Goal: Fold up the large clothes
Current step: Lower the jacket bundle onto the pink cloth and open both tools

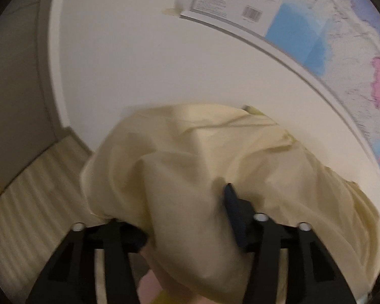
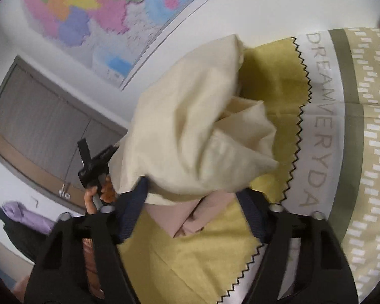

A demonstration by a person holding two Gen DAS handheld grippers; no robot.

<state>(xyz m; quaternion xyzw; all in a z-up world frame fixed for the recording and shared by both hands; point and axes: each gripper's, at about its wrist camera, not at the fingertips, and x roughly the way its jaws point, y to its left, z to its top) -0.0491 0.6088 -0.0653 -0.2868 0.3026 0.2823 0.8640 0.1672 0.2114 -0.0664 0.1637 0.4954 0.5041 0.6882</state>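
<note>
Left gripper (image 1: pixel 190 217): jaws spread, cream garment (image 1: pixel 190 157) draped between.
Right gripper (image 2: pixel 190 202): jaws spread, cloth at 12 o'clock.
Advice: let the fabric drop free onto the bedspread (image 2: pixel 278 96) before regripping.

The right gripper (image 2: pixel 190 202) reaches over a bed with its dark blue pads standing apart, a bunched cream garment (image 2: pixel 190 121) draped between and over them; whether the pads press the cloth cannot be told. Under the cream folds lies a pink cloth (image 2: pixel 187 221). Both rest on a mustard-yellow bedspread (image 2: pixel 190 261) whose zigzag-trimmed edge meets a white band lettered "DREAMVERYDA" (image 2: pixel 321 121). At the left, the person's left hand (image 2: pixel 91 197) holds the left gripper (image 2: pixel 98 159). A coloured map (image 2: pixel 88 12) hangs on the wall.
</note>
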